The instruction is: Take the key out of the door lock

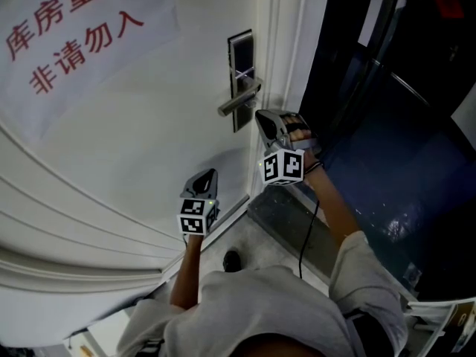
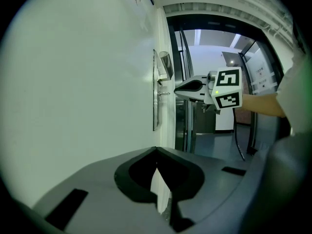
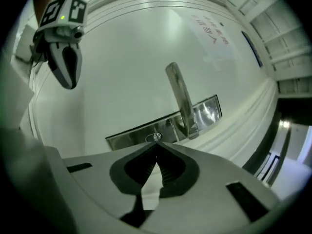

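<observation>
Right gripper view: right gripper (image 3: 156, 144), jaws clenched, tips apparently pinching the key (image 3: 154, 137) that sat in the lock plate (image 3: 129, 134) beside the handle (image 3: 180, 99), presumably for withdrawal; left gripper (image 3: 66, 69), closed and empty, was held clear of the door (image 3: 122, 57).
</observation>
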The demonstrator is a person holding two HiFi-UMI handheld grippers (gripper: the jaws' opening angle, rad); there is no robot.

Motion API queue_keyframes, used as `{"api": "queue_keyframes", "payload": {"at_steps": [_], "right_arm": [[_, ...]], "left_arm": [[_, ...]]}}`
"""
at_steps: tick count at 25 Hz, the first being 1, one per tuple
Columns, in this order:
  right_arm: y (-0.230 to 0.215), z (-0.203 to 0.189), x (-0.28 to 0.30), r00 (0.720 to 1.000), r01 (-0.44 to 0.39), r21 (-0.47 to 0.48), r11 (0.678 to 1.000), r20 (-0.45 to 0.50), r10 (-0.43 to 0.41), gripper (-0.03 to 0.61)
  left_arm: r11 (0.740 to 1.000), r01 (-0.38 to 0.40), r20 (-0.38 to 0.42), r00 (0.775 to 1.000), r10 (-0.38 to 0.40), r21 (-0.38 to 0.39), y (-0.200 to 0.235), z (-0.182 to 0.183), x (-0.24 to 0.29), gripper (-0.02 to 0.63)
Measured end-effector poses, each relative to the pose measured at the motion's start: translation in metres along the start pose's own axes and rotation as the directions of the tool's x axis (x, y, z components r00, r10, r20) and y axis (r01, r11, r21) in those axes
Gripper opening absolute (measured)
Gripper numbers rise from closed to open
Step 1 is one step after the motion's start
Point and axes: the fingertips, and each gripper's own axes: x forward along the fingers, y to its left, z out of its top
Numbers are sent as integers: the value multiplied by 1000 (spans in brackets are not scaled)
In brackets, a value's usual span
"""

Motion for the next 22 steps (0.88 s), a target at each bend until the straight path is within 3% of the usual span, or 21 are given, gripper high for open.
{"api": "queue_keyframes", "payload": {"at_steps": [3, 6, 9, 12, 15, 22], "right_arm": [[4, 1, 3, 1000, 6, -178, 984, -14, -9, 25], [10, -1, 7, 1000, -9, -261, 965, -20, 4, 25], [16, -5, 10, 999, -41, -266, 963, -30, 35, 29], [19, -9, 14, 997, -68, -258, 964, -48, 58, 132], [19, -12, 18, 997, -62, -258, 964, -52, 51, 176], [15, -10, 35, 998, -56, -300, 952, -54, 41, 187]], "left_arm": [[1000, -3, -1, 1000, 3, -2, 2, -2, 0, 18], [1000, -3, -2, 1000, 3, -4, 2, -3, 1, 18], [1000, -4, -4, 1000, 4, -7, 3, -4, 1, 18], [1000, -4, -5, 1000, 4, -11, 4, -5, 1, 18], [1000, -3, -8, 1000, 3, -12, 5, -6, 1, 18], [1000, 0, -14, 1000, 0, -14, 6, -8, 3, 18]]}}
